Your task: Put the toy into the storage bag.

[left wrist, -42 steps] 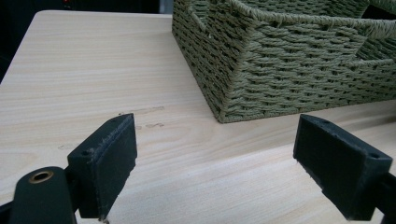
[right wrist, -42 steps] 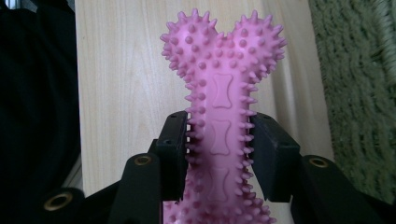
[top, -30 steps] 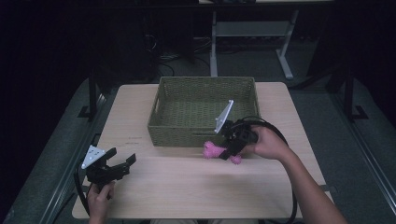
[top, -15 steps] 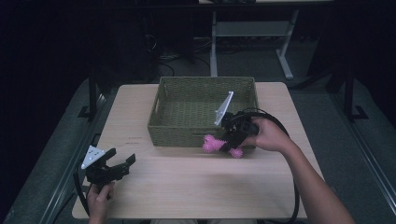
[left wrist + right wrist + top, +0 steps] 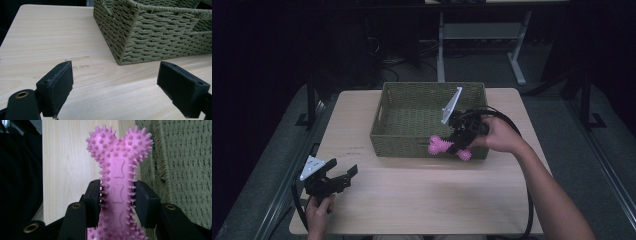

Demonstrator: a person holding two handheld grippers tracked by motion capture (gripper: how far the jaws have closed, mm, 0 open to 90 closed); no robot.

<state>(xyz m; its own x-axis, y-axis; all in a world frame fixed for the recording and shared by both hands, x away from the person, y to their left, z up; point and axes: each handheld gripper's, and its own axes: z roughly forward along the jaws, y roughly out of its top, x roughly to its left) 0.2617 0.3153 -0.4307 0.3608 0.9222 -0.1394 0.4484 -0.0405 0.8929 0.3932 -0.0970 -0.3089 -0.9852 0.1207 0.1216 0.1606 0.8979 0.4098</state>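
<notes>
Pink and spiky, the bone-shaped toy (image 5: 118,185) sits clamped at its shaft between the right gripper (image 5: 460,138)'s jaws, one knobbed end jutting beyond them over the woven green basket (image 5: 412,143)'s front rim. The left gripper (image 5: 343,176), jaws spread wide and empty, hovers low over the wooden table (image 5: 45,37), the basket's corner ahead of it.

No readable text, labels, brands or numbers anywhere here. Closest thing is the little raised bone shapes down the shaft of the pink spiky bone toy (image 5: 117,182), just decoration, not lettering. There are some faint dark marks on the table (image 5: 37,45) too, way too smudgy to read
</notes>
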